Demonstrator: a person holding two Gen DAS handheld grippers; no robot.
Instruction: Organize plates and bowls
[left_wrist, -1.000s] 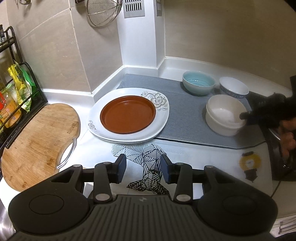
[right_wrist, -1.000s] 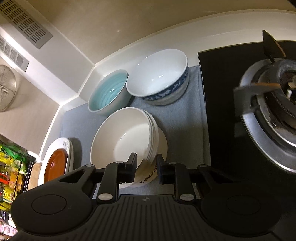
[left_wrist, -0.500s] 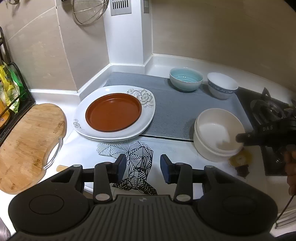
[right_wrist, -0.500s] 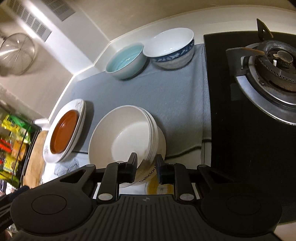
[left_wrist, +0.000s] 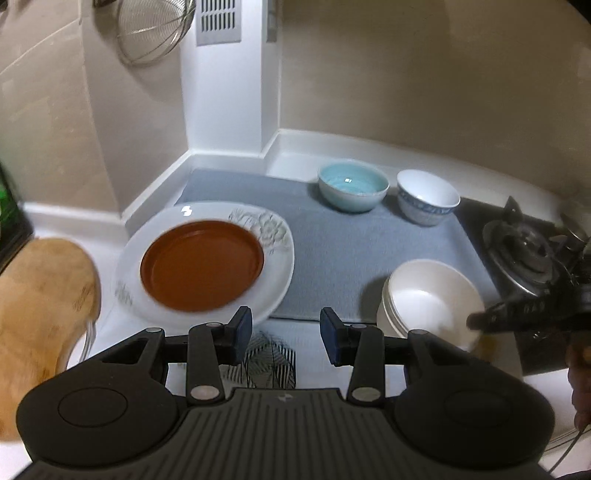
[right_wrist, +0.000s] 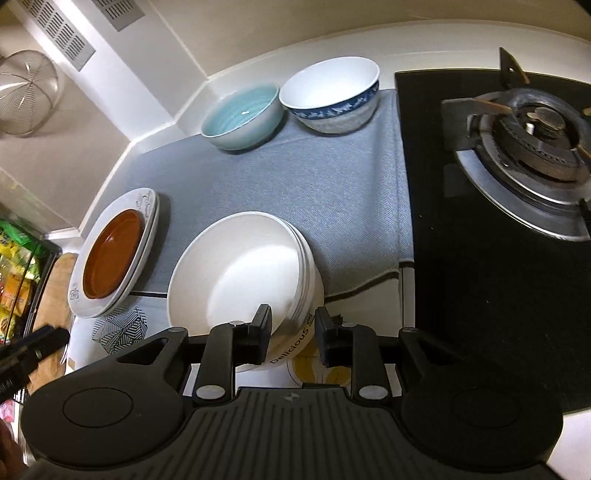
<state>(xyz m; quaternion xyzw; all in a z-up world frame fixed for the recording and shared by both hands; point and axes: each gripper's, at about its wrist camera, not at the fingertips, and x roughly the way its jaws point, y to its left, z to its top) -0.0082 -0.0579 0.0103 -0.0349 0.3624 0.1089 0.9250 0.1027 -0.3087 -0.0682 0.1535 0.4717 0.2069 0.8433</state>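
Note:
A stack of white bowls (right_wrist: 240, 269) sits at the front edge of the grey mat (right_wrist: 325, 184); my right gripper (right_wrist: 293, 328) is shut on its near rim. The stack also shows in the left wrist view (left_wrist: 428, 299), with the right gripper (left_wrist: 476, 321) at its right rim. A light blue bowl (left_wrist: 352, 186) and a blue-patterned white bowl (left_wrist: 426, 201) stand at the back of the mat (left_wrist: 332, 251). A brown plate (left_wrist: 201, 264) lies on a white flowered plate (left_wrist: 275, 236). My left gripper (left_wrist: 286, 330) is open and empty, just in front of the plates.
A gas burner (right_wrist: 532, 129) on the black hob lies to the right of the mat. A wooden cutting board (left_wrist: 40, 306) lies at the left. A wire strainer (left_wrist: 155, 29) hangs on the wall. A rack with packets (right_wrist: 18, 266) stands at the far left.
My right gripper has pulled the white bowl stack from the mat's middle toward the front edge. My left gripper has moved forward and right, closer to the plates.

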